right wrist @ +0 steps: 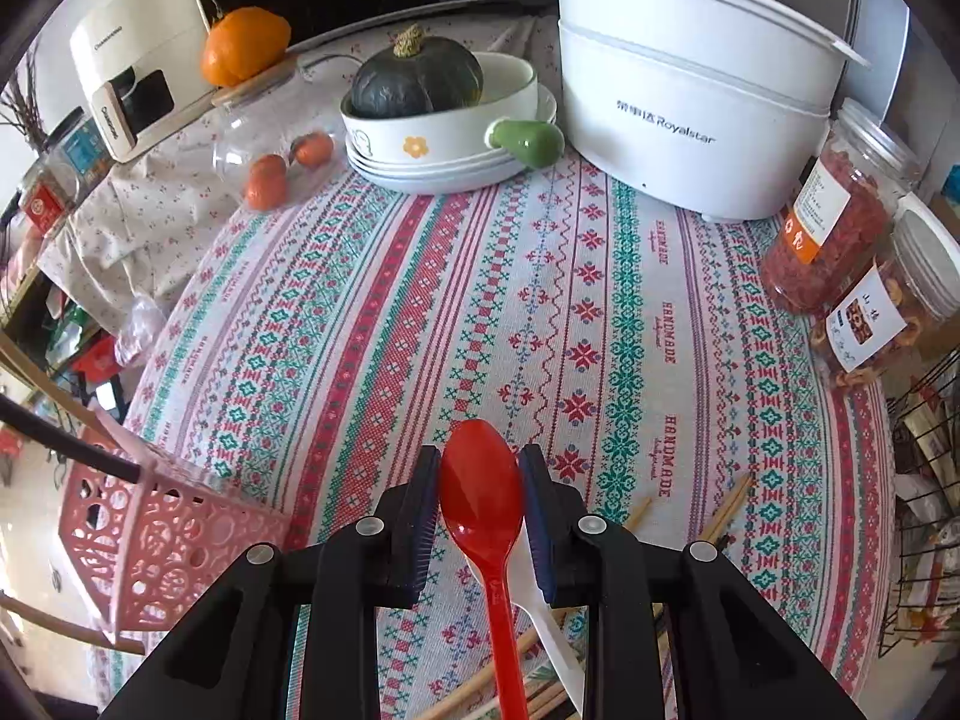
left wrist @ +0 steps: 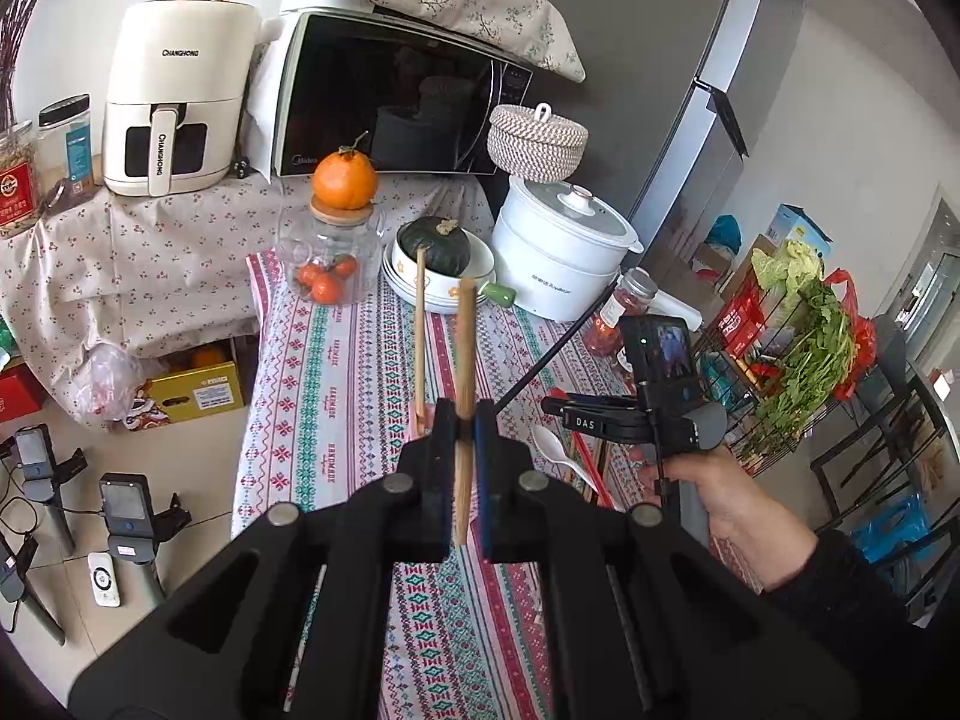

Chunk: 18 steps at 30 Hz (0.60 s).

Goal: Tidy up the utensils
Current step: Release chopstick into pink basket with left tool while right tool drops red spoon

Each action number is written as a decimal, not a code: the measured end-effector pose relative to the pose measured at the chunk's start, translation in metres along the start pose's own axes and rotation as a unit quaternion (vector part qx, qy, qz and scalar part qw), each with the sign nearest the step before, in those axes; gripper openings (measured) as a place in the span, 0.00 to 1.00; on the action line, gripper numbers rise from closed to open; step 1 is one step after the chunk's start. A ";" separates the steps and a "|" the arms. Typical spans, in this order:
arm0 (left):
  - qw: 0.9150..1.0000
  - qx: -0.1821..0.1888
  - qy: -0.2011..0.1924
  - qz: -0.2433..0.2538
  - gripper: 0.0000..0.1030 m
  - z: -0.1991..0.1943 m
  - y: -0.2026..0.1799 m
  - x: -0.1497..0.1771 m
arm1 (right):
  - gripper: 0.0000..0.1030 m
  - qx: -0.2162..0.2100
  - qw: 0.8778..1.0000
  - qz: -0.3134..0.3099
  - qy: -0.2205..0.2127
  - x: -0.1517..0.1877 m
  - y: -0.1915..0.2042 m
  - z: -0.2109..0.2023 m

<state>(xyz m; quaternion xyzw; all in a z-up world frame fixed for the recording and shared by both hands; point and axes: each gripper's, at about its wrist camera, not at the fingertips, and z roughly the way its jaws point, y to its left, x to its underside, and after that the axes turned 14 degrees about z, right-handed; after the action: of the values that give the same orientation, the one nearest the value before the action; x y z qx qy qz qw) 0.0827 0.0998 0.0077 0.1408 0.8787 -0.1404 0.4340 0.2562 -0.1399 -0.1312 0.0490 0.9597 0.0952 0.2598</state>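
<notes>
My left gripper is clamped on a wooden chopstick standing upright above the patterned tablecloth; my right gripper pinches a red spoon by its bowl; a white spoon and loose chopsticks lie beneath it; the pink basket sits left.

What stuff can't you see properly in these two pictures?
- Red spoon, right wrist view: the handle's end runs off the bottom edge, and whether the pads really press it is unclear.
- White spoon, right wrist view: its bowl hides behind the red spoon and a finger.
- Wooden chopstick, left wrist view: its lower end sinks behind the left gripper.
- Pink basket, right wrist view: its inside faces away.
</notes>
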 end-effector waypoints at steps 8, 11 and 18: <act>0.997 -0.015 -0.081 -0.011 0.07 -0.015 -0.001 -0.009 | 0.26 -0.046 0.996 0.010 -0.073 0.015 0.002 -0.085; 0.994 -0.033 -0.104 -0.007 0.07 -0.012 -0.001 -0.012 | 0.26 -0.063 0.994 0.013 -0.091 0.028 0.003 -0.108; 0.997 -0.047 -0.052 0.008 0.07 0.031 0.002 -0.014 | 0.26 -0.090 0.988 0.021 -0.123 0.047 0.006 -0.134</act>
<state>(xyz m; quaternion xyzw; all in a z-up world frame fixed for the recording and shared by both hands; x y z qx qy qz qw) 0.1146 0.0887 0.0004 0.1196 0.8595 -0.1022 0.4864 0.1482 -0.1483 -0.0389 0.0565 0.9068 0.1799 0.3771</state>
